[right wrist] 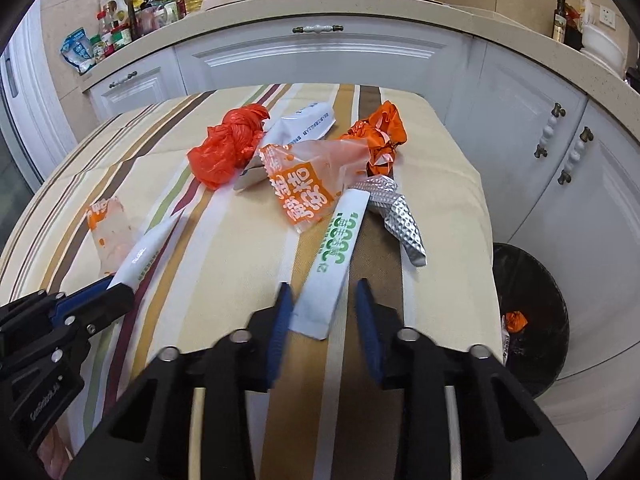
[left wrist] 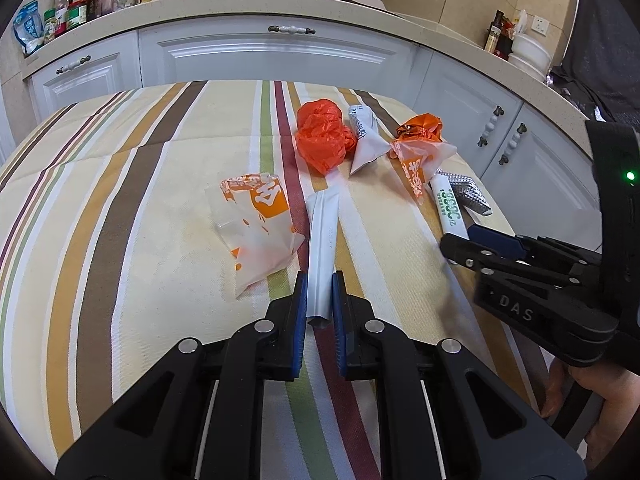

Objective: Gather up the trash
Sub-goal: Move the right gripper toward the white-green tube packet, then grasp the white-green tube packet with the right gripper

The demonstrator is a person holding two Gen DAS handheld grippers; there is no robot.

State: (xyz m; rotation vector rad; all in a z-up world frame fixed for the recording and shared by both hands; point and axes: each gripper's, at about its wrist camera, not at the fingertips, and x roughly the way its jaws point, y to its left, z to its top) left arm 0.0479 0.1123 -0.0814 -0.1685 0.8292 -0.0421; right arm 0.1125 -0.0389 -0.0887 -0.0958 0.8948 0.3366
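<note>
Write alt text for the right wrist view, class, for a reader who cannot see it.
The right hand-held gripper is open around the near end of a white sachet with green print, on a striped tablecloth. Beyond lie orange bags, wrappers and crumpled foil; the left hand-held gripper holds a white packet, and a black bin stands at the right.
</note>
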